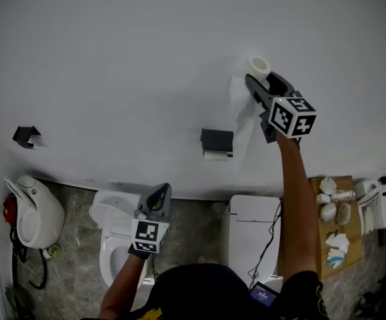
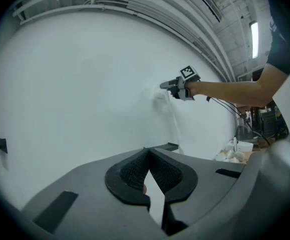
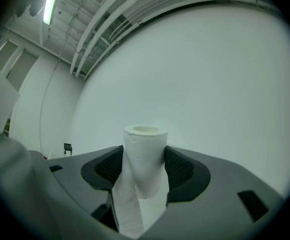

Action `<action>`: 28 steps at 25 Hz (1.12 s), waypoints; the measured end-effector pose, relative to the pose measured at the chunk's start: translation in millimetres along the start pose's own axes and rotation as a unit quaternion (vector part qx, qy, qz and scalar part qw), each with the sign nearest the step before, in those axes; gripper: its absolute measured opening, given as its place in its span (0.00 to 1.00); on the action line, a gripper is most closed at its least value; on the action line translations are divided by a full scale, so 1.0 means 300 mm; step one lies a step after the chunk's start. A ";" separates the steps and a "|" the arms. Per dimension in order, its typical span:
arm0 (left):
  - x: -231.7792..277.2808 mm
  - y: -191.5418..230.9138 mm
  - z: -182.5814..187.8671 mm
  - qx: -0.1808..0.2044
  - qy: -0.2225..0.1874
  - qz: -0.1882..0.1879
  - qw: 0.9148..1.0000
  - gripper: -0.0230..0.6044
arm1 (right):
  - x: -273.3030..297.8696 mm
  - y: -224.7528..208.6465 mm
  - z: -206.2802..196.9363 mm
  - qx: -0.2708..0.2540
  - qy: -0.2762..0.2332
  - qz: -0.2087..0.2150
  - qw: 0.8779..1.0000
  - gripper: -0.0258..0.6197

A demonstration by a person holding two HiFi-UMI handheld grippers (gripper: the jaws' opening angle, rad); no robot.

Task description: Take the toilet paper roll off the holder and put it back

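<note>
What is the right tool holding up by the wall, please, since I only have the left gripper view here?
Observer: The right tool is shut on the toilet paper roll, which stands upright between its pads.
Operator: Thank you. Where is the holder relative to that roll?
Observer: In the head view the black holder sits on the wall, below and to the left of the roll and clearly apart from it.

Grey left gripper (image 1: 162, 191) and right gripper (image 1: 261, 80) carry black-white marker cubes (image 1: 293, 117)
</note>
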State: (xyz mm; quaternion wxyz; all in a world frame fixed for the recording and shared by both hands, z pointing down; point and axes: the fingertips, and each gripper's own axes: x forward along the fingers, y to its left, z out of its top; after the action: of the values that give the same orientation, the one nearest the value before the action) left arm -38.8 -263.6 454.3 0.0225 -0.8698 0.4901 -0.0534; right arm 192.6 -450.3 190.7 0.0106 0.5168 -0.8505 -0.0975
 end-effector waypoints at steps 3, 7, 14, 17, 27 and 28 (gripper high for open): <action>-0.003 -0.002 0.003 -0.002 -0.001 0.002 1.000 0.07 | -0.009 -0.027 0.056 0.001 -0.013 -0.004 1.000 0.43; -0.019 0.002 0.000 -0.002 0.000 0.003 1.000 0.07 | -0.013 -0.033 0.082 -0.001 -0.018 -0.008 1.000 0.43; -0.010 -0.005 -0.003 -0.001 0.003 0.003 1.000 0.07 | 0.000 -0.026 0.046 -0.010 0.000 -0.001 1.000 0.43; -0.007 -0.014 -0.002 0.001 0.003 0.000 1.000 0.07 | 0.000 -0.022 0.039 -0.012 0.003 0.001 1.000 0.43; -0.010 -0.036 0.003 0.003 0.003 0.000 1.000 0.07 | 0.006 -0.003 0.035 -0.012 0.007 0.014 1.000 0.43; -0.010 -0.037 0.003 0.004 0.003 0.000 1.000 0.07 | 0.008 -0.001 0.030 -0.012 0.009 0.015 1.000 0.43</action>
State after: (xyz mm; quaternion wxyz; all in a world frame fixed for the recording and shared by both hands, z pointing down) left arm -30.9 -255.2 454.3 0.0240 -0.8694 0.4902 -0.0579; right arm 190.7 -451.1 181.6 0.0257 0.5048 -0.8567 -0.1032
